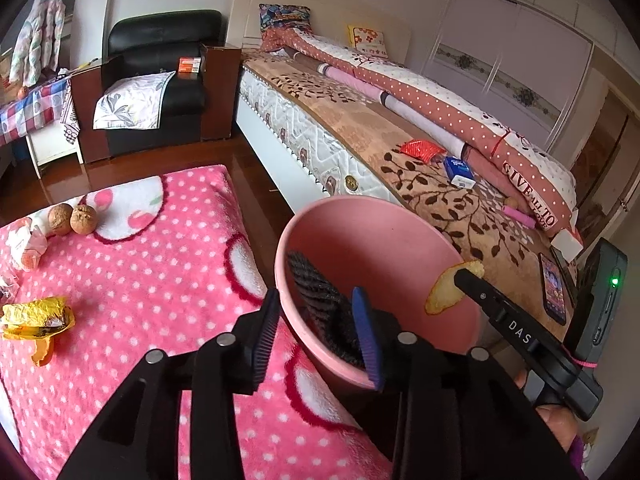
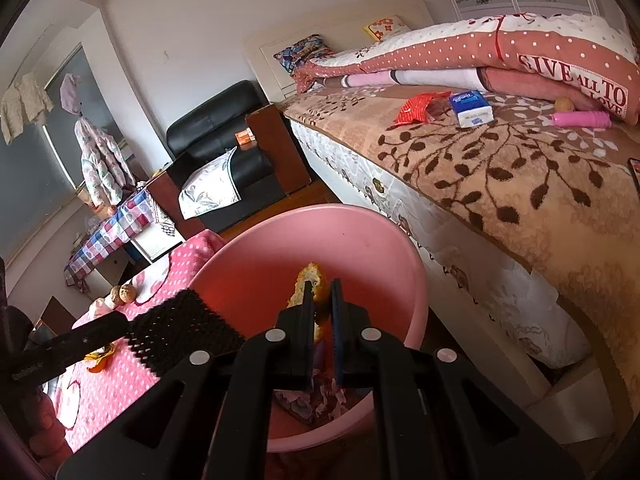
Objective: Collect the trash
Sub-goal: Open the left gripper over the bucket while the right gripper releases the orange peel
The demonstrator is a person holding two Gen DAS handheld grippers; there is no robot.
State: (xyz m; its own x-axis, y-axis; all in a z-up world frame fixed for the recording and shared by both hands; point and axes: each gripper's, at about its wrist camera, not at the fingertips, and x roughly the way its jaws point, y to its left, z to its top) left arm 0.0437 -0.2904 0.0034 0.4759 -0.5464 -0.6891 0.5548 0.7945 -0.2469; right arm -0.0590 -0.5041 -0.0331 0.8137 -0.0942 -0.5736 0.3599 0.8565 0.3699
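A pink bin (image 1: 384,240) stands between the pink dotted blanket (image 1: 140,280) and the bed. My left gripper (image 1: 316,294) is open astride the bin's near rim, one blue pad outside and one inside. A black knitted cloth (image 1: 320,296) lies against the inside wall by the inner pad; the pads do not press on it. My right gripper (image 2: 321,286) is over the bin (image 2: 360,248), shut on a piece of orange peel (image 2: 310,280). From the left wrist that peel (image 1: 448,292) hangs at the right gripper's tip (image 1: 466,274). Crumpled wrappers (image 2: 312,400) lie at the bin's bottom.
On the blanket lie a yellow wrapper (image 1: 36,316), an orange peel scrap (image 1: 42,354), two walnuts (image 1: 74,219) and crumpled paper (image 1: 28,244). The bed holds a red wrapper (image 1: 420,148), a blue tissue pack (image 1: 458,170), a pink tube (image 1: 518,216) and a phone (image 1: 554,288).
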